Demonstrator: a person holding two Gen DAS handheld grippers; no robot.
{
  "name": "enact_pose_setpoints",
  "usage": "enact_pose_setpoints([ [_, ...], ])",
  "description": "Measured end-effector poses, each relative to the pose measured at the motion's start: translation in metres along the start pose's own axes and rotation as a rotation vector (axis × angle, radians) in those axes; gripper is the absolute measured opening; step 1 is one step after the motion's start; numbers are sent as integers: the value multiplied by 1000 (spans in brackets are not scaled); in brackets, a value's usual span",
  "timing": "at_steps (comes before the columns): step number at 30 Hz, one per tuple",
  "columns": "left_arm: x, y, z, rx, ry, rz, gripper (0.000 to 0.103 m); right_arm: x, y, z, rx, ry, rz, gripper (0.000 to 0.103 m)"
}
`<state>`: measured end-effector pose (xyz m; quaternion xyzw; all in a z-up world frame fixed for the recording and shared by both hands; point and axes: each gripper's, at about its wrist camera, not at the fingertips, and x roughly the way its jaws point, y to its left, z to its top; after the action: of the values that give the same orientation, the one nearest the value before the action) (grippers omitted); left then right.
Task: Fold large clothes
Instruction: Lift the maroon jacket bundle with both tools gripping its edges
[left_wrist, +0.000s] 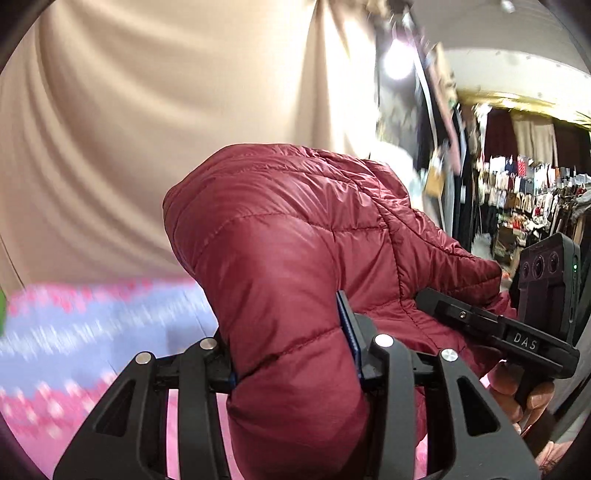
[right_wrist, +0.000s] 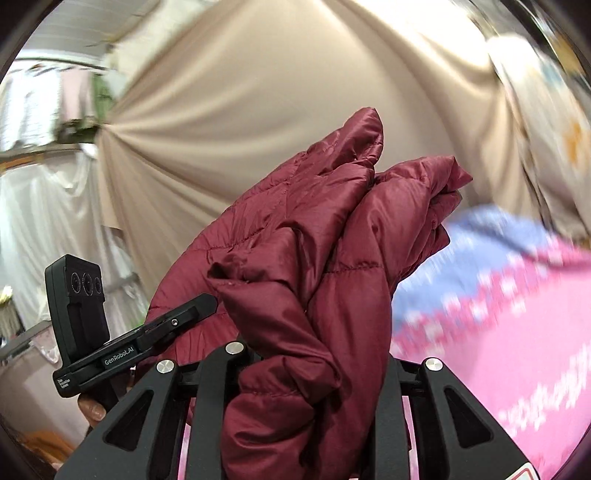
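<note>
L tongs (left_wrist: 295, 354) pinching maroon puffer jacket (left_wrist: 295, 236), R tongs (right_wrist: 314, 369) pinching same jacket, held above pink/blue sheet (right_wrist: 517, 332)

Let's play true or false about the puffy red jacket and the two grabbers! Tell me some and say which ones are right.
1. The jacket is dark red and quilted. True.
2. The left gripper is open and empty. False: it is shut on the jacket.
3. The right gripper clamps a bunch of jacket. True.
4. The jacket lies flat and neatly folded on the cloth. False: it is bunched up and held above the cloth.
5. The cloth below is plain green. False: it is pink and blue, patterned.
6. A beige curtain hangs behind. True.
</note>
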<state>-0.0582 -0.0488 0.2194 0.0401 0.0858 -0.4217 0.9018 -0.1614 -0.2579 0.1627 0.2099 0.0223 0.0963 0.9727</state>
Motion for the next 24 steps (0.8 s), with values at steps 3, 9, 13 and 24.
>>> enact_pose_setpoints([
  [3,-34,6,18,36,-101,28,40,-5,42,20,-93,-87,63,24],
  [9,-103,29,44,105,-306,104,41,1,108,42,-231,-200,159,25],
  [13,-137,54,52,113,-388,144,41,12,146,48,-293,-247,218,25],
  [24,-175,117,49,88,-482,211,42,65,209,48,-374,-256,279,26],
])
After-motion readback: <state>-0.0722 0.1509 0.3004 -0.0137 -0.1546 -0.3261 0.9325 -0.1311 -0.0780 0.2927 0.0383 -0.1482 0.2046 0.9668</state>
